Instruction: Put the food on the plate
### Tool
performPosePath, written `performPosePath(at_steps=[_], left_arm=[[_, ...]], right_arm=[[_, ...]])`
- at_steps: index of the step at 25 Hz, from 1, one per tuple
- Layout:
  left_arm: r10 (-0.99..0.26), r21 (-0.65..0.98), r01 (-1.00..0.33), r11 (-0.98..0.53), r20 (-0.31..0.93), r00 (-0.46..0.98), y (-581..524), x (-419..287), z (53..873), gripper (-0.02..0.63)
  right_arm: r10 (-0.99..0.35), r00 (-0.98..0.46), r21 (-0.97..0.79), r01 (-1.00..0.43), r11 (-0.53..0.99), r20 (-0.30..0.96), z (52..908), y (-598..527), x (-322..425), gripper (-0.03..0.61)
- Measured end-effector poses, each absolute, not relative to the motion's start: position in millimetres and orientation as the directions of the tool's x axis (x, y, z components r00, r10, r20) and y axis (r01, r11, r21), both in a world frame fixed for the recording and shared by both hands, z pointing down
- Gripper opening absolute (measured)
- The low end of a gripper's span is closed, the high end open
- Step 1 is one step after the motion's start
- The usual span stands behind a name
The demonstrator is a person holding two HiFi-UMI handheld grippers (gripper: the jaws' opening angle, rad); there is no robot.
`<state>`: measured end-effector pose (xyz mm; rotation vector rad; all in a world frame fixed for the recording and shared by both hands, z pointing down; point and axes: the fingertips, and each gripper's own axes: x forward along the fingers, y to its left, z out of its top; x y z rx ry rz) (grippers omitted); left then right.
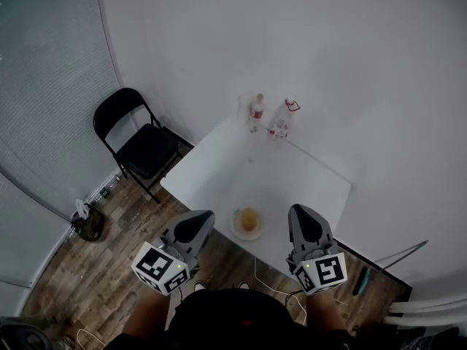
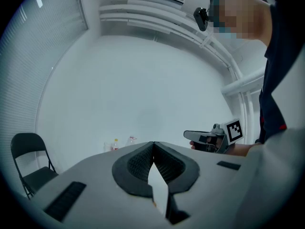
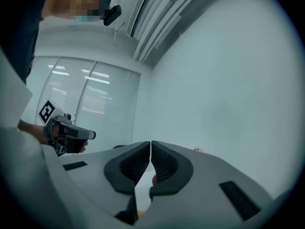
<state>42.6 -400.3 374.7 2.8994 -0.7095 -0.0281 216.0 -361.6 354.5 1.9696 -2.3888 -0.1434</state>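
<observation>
A small white plate (image 1: pixel 238 230) lies near the front edge of the white table (image 1: pixel 292 173), and an orange-brown piece of food (image 1: pixel 249 219) rests on it. My left gripper (image 1: pixel 200 219) hovers just left of the plate, off the table's corner. My right gripper (image 1: pixel 301 213) hovers just right of the plate. Both point forward and hold nothing. In the left gripper view the jaws of the left gripper (image 2: pixel 153 143) meet at the tips, shut. In the right gripper view the right gripper (image 3: pixel 150 142) is shut as well.
Two bottles (image 1: pixel 257 111) (image 1: pixel 280 120) stand at the table's far corner by the white wall. A black folding chair (image 1: pixel 142 143) stands on the wood floor at the left. Cables trail under the table's front edge. Each gripper view shows the other gripper (image 2: pixel 212 138) (image 3: pixel 66 133) in a hand.
</observation>
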Motion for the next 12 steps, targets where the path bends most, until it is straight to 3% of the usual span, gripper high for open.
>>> performPosePath(at_steps=[12], left_arm=[[-0.455, 0.152, -0.451, -0.879, 0.012, 0.891, -395.4, 35.6, 371.0, 0.02]], right_arm=[[-0.978, -0.208, 0.106, -0.973, 0.206, -0.002, 354.5, -361.1, 204.5, 0.029]])
